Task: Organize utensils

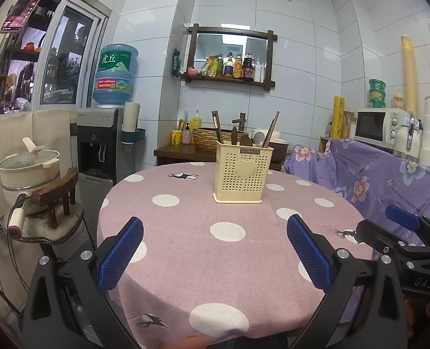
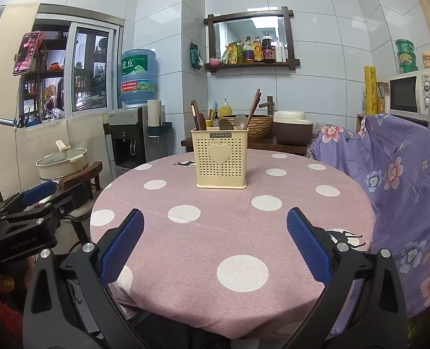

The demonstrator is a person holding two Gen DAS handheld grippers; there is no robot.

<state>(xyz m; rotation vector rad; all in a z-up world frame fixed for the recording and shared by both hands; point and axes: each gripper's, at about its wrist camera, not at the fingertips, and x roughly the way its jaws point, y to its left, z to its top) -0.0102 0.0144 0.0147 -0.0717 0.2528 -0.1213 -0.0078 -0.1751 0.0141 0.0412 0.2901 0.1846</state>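
Utensil holder [image 1: 238, 174] at 12 o'clock on table [image 1: 185, 261]; stiff, light wooden utensils [image 1: 270, 131] are best gripped by protruding handles. Left gripper [image 1: 215, 250] and right gripper [image 2: 215, 245] are held wide, empty.

A round tabletop [image 1: 185, 267] carries the things, covered by a mauve cloth with large white dots and a few small dark deer figures; the cloth hangs over the near edge. One thing stands directly on it: a cream perforated utensil holder [image 1: 242, 171] with a raised heart on its front, upright, set toward the far edge and well apart from the near edge. Wooden utensils [image 2: 255, 103] and a spoon [image 2: 240, 121] stick up from it. At the right edge a purple flowered cloth [image 2: 403, 180] drapes just beside the tabletop.
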